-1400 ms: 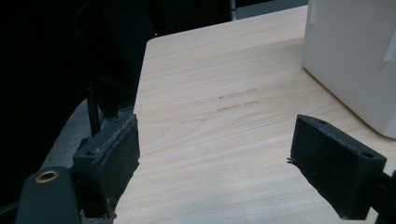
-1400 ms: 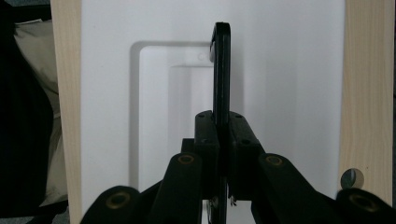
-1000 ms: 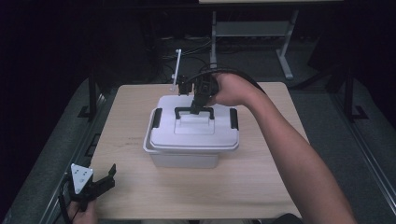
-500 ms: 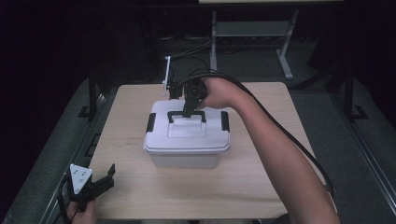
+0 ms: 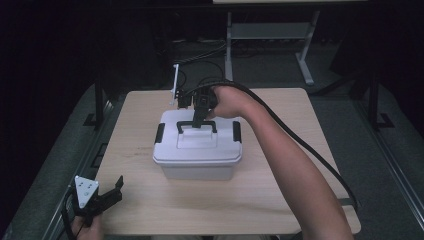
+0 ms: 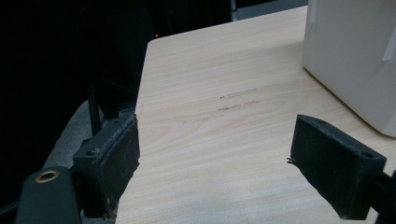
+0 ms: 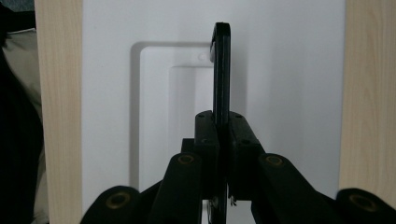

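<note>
A white lidded storage box (image 5: 197, 150) with black side latches stands in the middle of the wooden table (image 5: 140, 140). Its black carry handle (image 5: 196, 123) is raised upright. My right gripper (image 5: 199, 118) comes down from above and is shut on that handle; in the right gripper view the handle (image 7: 221, 65) stands edge-on, pinched between the pads, over the white lid (image 7: 280, 84). My left gripper (image 5: 112, 192) rests open at the table's front left corner. In the left gripper view its pads (image 6: 109, 154) are wide apart with bare wood between them, and the box's wall (image 6: 355, 60) is at the right.
A thick black cable (image 5: 300, 145) trails from the right gripper across the table's right side. Behind the table stand a white metal frame (image 5: 270, 30) and a thin white post (image 5: 175, 85). Dark floor surrounds the table.
The box has moved left and slightly toward the front with the right gripper shut on its handle. The left gripper has stayed put.
</note>
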`<state>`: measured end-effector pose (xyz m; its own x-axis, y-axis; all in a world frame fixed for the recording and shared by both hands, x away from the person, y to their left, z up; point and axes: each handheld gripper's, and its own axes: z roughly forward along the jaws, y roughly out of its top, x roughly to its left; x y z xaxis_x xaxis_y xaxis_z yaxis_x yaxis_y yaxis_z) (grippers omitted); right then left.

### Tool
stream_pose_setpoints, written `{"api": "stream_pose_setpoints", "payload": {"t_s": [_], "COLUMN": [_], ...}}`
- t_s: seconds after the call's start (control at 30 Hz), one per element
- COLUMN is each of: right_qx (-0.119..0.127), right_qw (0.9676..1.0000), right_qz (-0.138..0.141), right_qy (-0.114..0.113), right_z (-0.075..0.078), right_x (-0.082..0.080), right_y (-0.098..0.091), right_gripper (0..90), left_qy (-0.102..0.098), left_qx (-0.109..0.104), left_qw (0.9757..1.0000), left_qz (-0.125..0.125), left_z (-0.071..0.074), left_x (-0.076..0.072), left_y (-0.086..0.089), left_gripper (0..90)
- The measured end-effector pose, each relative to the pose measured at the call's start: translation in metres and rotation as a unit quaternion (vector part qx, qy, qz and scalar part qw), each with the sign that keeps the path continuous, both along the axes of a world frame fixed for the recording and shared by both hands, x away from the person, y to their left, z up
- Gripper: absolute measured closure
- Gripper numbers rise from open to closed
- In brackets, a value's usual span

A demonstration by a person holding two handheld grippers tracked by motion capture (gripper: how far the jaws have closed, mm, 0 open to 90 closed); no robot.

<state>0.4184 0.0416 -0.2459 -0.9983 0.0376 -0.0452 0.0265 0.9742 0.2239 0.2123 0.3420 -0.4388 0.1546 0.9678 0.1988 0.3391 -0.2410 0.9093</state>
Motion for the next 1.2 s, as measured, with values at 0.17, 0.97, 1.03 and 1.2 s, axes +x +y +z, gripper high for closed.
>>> {"api": "stream_pose_setpoints", "payload": {"t_s": [0.17, 0.97, 1.03, 1.2], "right_qx": [0.003, 0.005, 0.006, -0.002], "right_qw": [1.0, 0.9999, 0.9999, 0.9998], "right_qz": [-0.001, -0.012, -0.01, -0.014], "right_qy": [0.002, 0.008, 0.009, 0.011], "right_z": [-0.004, -0.017, -0.018, -0.023], "right_x": [0.003, 0.011, 0.012, 0.012], "right_y": [0.003, 0.005, 0.006, 0.004], "right_gripper": [84.2, 84.0, 84.0, 83.7], "left_qy": [0.0, -0.002, -0.004, -0.003], "left_qx": [0.0, -0.002, -0.002, -0.004], "left_qw": [1.0, 1.0, 1.0, 1.0], "left_qz": [0.001, 0.003, 0.002, 0.004], "left_z": [0.0, 0.0, 0.0, 0.0], "left_x": [0.0, 0.0, 0.0, -0.001], "left_y": [0.001, 0.001, 0.001, 0.002], "left_gripper": [15.0, 15.0, 15.0, 15.0]}}
